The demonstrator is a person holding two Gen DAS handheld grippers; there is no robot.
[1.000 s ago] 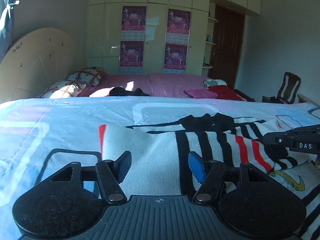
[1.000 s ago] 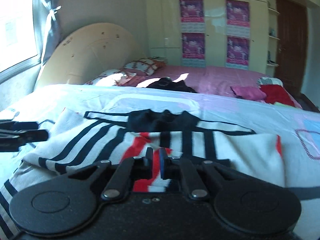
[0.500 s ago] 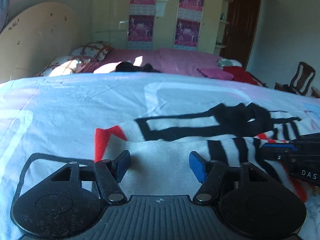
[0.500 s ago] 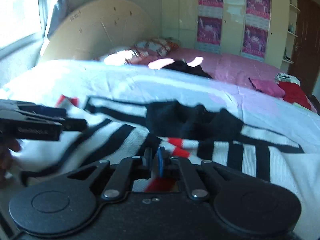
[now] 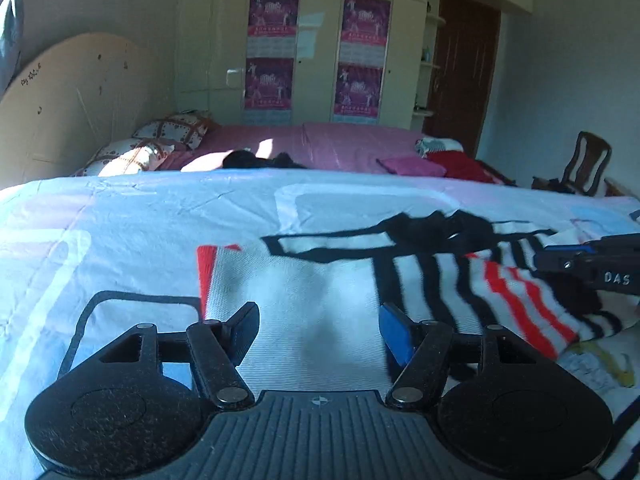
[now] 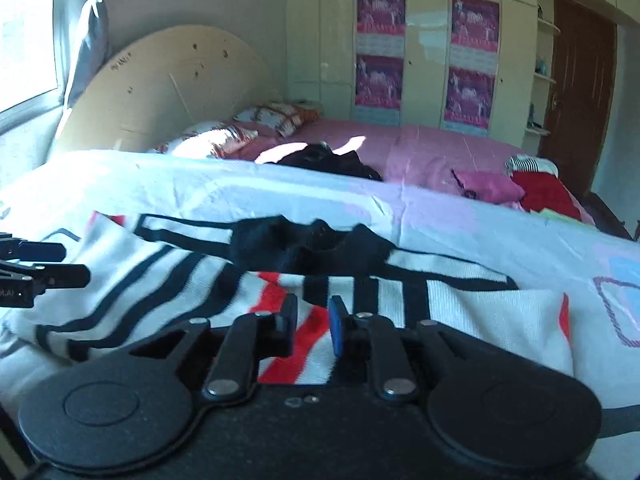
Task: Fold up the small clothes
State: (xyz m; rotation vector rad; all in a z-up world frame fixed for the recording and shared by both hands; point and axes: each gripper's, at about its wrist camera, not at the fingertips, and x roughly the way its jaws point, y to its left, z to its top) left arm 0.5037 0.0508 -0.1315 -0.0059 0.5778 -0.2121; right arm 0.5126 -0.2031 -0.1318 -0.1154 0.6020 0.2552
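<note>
Sweater (image 5: 320,304): white knit, black and red stripes, lies partly folded on bedsheet (image 5: 140,224), near its front edge.
Left gripper (image 5: 318,326): jaws spread wide, hovering over white sleeve end, gripping nothing.
Right gripper (image 6: 313,322): jaws slightly parted above red-striped fold; no cloth pinched.
Background: pink bed (image 5: 340,146), wardrobe (image 5: 316,40).

My left gripper (image 5: 318,330) is low and points forward, with its two fingers (image 5: 244,330) spread wide apart. My right gripper (image 6: 313,322) is low too. Its fingers (image 6: 289,320) are close together, with only a small gap between them. Each gripper sticks into the other one's view from the side.
</note>
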